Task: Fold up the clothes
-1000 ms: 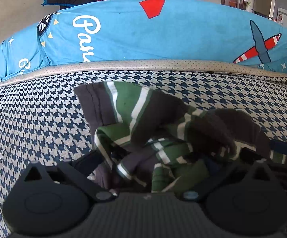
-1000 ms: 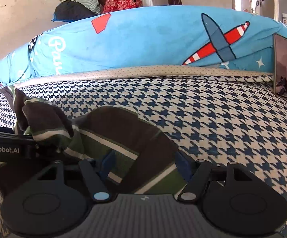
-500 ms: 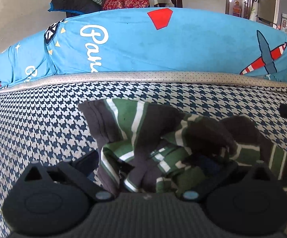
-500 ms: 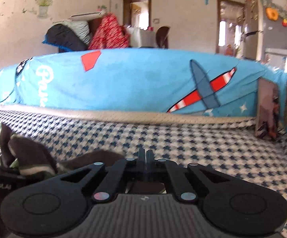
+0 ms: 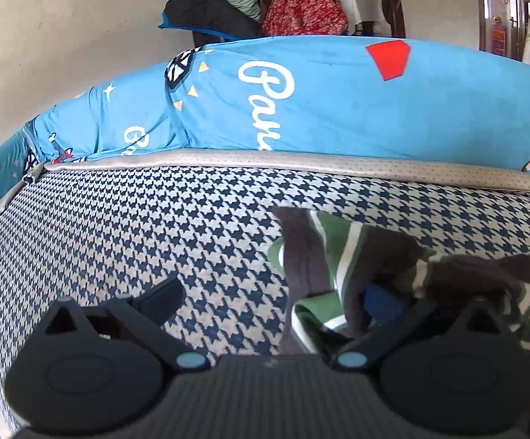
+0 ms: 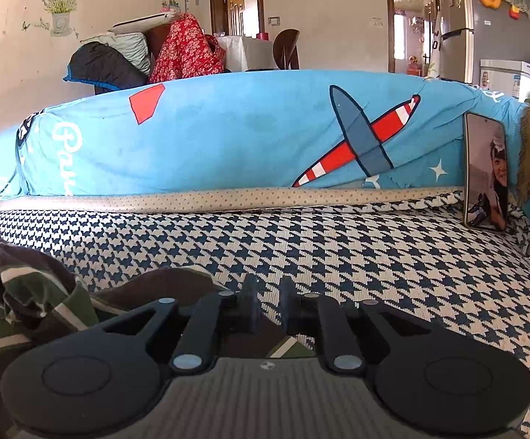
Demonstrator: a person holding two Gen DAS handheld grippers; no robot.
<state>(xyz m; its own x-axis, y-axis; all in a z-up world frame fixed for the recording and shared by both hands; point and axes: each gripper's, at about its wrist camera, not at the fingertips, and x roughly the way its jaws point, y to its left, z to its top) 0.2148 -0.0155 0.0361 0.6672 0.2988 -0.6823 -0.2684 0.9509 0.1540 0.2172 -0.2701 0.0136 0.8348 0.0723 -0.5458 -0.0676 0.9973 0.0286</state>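
Houndstooth sofa — grippers low (level)

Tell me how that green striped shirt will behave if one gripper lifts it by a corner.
The striped shirt lies crumpled in soft folds on the houndstooth cover, so it will probably hang limp and unfold rather than hold shape. It looks like thin knit, likely light. The right gripper is nearly shut above the cloth, so a small pinch should hold.
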